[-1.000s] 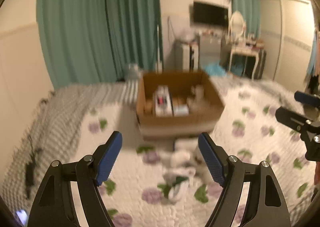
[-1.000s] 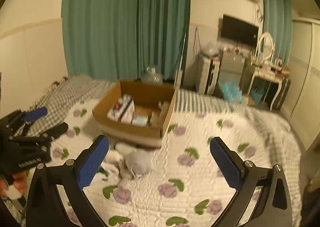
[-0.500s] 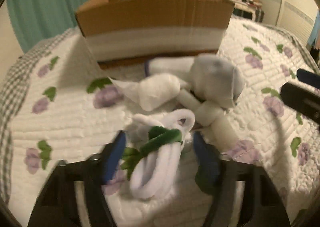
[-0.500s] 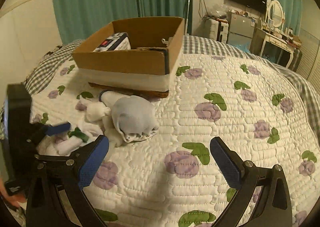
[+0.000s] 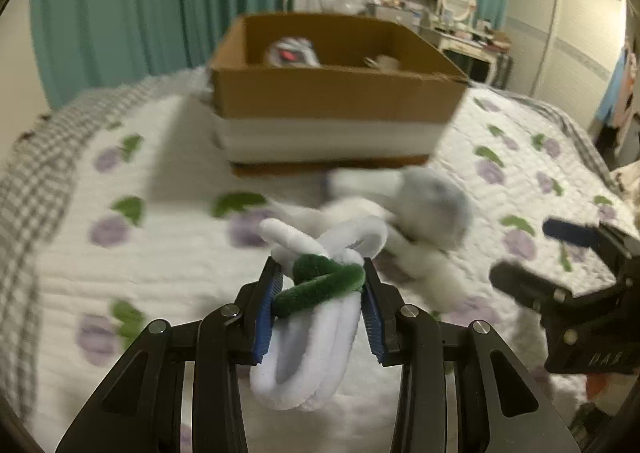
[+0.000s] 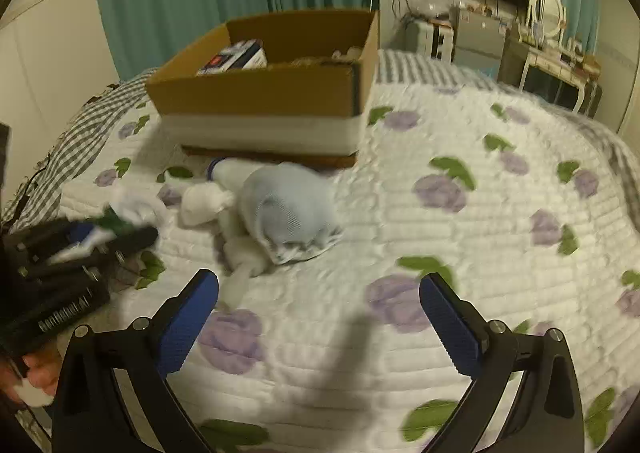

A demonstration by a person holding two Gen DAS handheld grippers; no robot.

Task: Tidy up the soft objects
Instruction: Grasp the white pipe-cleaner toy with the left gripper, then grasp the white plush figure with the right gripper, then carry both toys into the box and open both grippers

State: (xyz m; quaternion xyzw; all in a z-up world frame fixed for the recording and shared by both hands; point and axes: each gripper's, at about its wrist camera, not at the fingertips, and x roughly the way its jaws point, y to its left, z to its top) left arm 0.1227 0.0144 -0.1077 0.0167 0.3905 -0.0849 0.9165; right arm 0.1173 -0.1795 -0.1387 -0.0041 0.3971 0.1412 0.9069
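Our left gripper point(image 5: 322, 309) pinches the white-and-green sock point(image 5: 316, 317), light and floppy, mid-bundle, above the bed point(image 5: 160, 253); box point(image 5: 332, 93) at twelve o'clock. Our right gripper point(image 6: 318, 317) gapes empty.

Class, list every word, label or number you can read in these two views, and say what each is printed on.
White lettering on the left gripper body: blurred, unreadable.
Embossed letters on the right gripper body: too dim to read.
Print on the packet in the cardboard box: too small and blurred.
Nothing else carries text.
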